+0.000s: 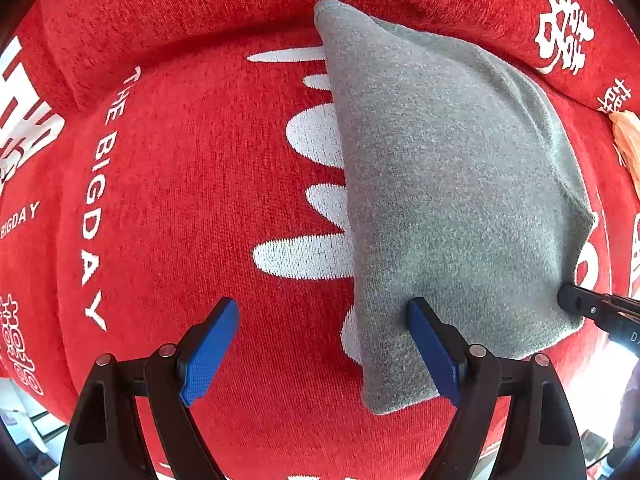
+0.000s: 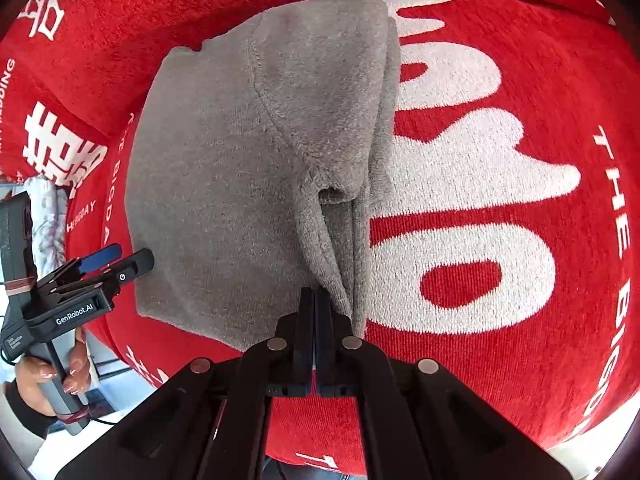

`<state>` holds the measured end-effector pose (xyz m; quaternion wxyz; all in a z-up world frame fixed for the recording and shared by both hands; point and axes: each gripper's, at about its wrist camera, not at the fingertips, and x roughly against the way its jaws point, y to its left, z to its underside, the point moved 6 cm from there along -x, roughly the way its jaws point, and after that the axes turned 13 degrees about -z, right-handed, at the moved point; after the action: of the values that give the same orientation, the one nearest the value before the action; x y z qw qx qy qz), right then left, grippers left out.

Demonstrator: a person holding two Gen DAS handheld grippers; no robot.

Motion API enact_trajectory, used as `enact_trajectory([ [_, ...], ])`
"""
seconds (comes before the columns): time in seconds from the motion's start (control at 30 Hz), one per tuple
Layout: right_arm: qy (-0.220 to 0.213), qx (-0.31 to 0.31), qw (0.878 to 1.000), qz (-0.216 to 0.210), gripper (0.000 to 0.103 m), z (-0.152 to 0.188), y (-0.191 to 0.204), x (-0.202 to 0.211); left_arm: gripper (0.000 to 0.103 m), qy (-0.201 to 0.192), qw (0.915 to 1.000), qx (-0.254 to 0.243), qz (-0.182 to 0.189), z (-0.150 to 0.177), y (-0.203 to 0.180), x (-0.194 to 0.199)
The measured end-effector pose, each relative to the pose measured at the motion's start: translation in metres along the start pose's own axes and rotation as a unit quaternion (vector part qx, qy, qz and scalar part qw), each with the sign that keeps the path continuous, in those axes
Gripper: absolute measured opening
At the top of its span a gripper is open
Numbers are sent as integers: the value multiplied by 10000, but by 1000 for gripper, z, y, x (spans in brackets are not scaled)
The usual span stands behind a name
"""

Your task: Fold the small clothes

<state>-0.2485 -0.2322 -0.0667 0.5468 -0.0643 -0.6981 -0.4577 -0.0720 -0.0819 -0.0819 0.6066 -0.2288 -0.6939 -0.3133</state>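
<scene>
A small grey knit garment (image 1: 452, 184) lies partly folded on a red cloth with white lettering (image 1: 192, 184). My left gripper (image 1: 324, 312) is open just above the cloth; its right blue pad rests at the garment's near left edge, the left pad over bare red cloth. In the right wrist view the garment (image 2: 240, 168) lies ahead and to the left. My right gripper (image 2: 315, 300) is shut on a pinched fold of the garment's near edge. The left gripper shows at the left of that view (image 2: 116, 262), and the right gripper's tip shows at the right edge of the left wrist view (image 1: 576, 300).
The red cloth (image 2: 520, 80) covers a cushioned surface with a raised back fold behind the garment. An orange item (image 1: 628, 140) lies at the far right. A hand (image 2: 48, 376) holds the left gripper's handle past the surface's near left edge.
</scene>
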Motion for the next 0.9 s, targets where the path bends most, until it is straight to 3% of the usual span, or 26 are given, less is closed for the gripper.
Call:
enact_trajectory([
  [0.3, -319, -299, 9988, 217, 0, 8, 2, 8, 87, -31, 9999, -83, 73, 7, 5, 3],
  [0.53, -618, -902, 9937, 246, 0, 16, -3, 18, 87, -15, 9999, -93, 89, 16, 15, 8],
  [0.73, -854, -910, 9899, 675, 4, 23, 9, 32, 87, -29, 9998, -172, -3, 29, 27, 14],
  [0.9, -941, -854, 9903, 556, 5, 29, 30, 40, 87, -59, 9998, -184, -11, 28, 34, 18],
])
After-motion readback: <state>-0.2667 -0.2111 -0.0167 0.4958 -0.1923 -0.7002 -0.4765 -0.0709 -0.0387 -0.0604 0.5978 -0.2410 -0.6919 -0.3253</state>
